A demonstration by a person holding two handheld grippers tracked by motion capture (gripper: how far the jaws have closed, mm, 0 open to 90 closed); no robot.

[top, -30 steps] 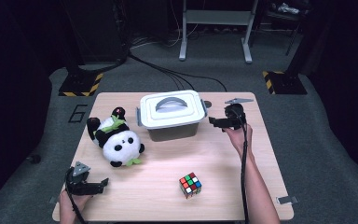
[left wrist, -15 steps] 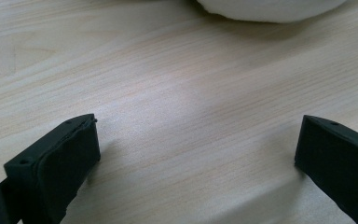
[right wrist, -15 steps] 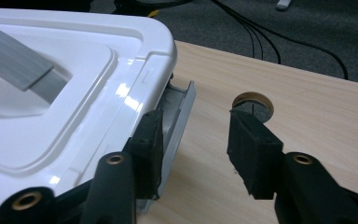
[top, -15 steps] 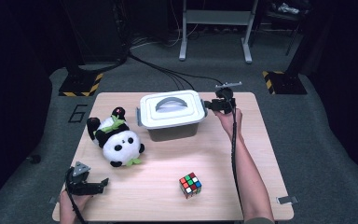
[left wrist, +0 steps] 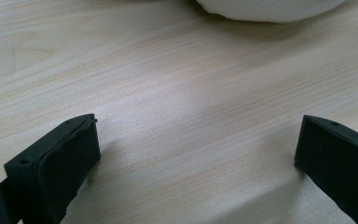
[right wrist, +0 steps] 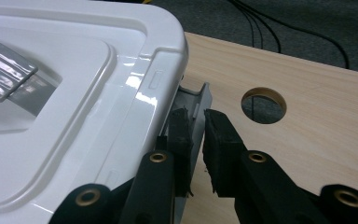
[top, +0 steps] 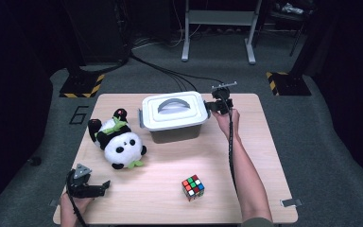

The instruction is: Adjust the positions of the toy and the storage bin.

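Between our right gripper's (right wrist: 195, 122) jaws stands the grey latch (right wrist: 196, 100) on the right end of the white lidded box (top: 172, 116); the jaws are narrow and pinch that flap, we judge to swing it off the lid (right wrist: 74, 88); the box sits toward the far side of the tabletop (top: 264, 156), so the latch has bare wood and a round hole (right wrist: 263, 105) to its right, and room to hinge outward; near of the box lie the panda toy (top: 117, 142) and cube (top: 193, 187); our left gripper (top: 89, 188) rests with jaws wide and empty, well nearer than the box, clear of the work.
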